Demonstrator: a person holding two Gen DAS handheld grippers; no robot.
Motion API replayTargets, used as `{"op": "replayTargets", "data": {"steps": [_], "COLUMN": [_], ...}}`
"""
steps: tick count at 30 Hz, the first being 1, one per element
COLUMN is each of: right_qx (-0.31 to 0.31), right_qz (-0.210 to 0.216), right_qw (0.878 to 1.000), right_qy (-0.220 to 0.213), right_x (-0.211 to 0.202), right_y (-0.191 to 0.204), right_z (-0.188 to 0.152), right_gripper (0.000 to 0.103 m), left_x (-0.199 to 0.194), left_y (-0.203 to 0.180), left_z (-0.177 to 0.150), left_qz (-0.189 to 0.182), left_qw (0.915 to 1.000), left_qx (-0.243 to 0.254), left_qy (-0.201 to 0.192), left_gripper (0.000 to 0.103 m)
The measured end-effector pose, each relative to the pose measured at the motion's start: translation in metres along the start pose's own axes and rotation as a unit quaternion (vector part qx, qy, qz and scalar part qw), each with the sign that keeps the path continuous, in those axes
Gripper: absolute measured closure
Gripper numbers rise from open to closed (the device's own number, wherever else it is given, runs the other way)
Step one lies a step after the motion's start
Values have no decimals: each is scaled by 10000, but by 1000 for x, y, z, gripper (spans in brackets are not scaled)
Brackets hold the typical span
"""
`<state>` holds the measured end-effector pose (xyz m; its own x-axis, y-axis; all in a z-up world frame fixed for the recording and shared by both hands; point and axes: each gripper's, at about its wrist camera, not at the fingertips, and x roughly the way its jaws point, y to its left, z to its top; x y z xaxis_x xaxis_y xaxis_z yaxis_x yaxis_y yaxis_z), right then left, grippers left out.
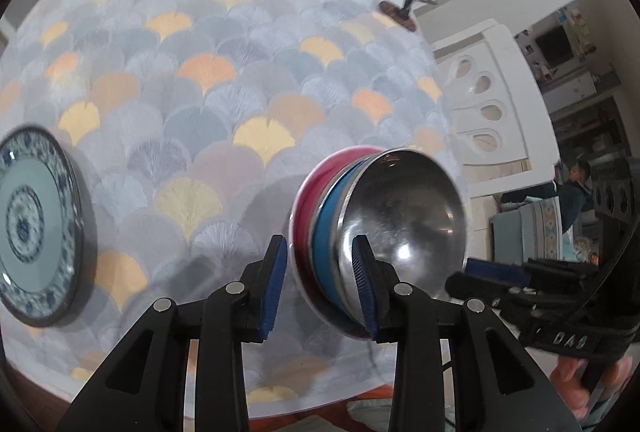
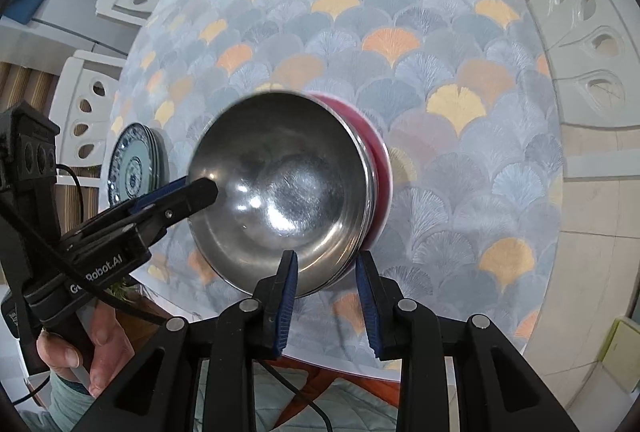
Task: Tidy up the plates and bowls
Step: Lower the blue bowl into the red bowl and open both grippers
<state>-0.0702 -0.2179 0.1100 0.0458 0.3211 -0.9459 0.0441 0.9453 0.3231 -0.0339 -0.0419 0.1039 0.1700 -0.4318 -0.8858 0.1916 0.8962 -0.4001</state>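
The shiny round stainless-steel bowl [image 2: 284, 192] sits nested on top of a blue bowl [image 1: 326, 232] and a pink bowl [image 1: 306, 208], near the front edge of the fan-patterned surface [image 2: 440, 72].

The left hand-held gripper [image 1: 320, 272] straddles the stack's near-left rim, one finger inside the steel bowl and one outside, with its pads apparently not pressing.

The right hand-held gripper [image 2: 326, 296] straddles the near rim, narrowly parted; whether it pinches the rim I cannot tell.

The stack of blue-and-white patterned plates [image 2: 134, 164] lies to the left, closer to the left hand.
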Motion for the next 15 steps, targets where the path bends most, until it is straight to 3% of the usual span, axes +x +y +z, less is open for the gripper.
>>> {"op": "replayTargets", "data": {"steps": [2, 4, 5, 6, 9, 15], "right_qx": [-18, -63, -72, -76, -132, -368], "right_qz": [104, 269, 359, 428, 440, 105], "right_qw": [9996, 9978, 9960, 9940, 9902, 9883], "right_qy": [-259, -607, -817, -1000, -1322, -1478], "right_x": [-15, -31, -40, -48, -62, -67], "right_y": [0, 1, 2, 2, 4, 8], "right_z": [0, -2, -3, -4, -6, -7], "right_gripper": [71, 60, 49, 46, 46, 46], "left_x": [-8, -16, -20, -23, -35, -42], "left_y": [-4, -6, -7, -7, -8, -22], "left_z": [1, 3, 4, 5, 7, 8], "left_qz": [-43, -211, -343, -480, -729, -58], "left_qw": [9999, 9996, 9992, 9986, 9965, 9977], "left_qx": [89, 95, 69, 41, -80, 87], "left_qy": [-109, -178, -199, -208, -396, -663], "left_gripper": [72, 72, 72, 68, 33, 32]}}
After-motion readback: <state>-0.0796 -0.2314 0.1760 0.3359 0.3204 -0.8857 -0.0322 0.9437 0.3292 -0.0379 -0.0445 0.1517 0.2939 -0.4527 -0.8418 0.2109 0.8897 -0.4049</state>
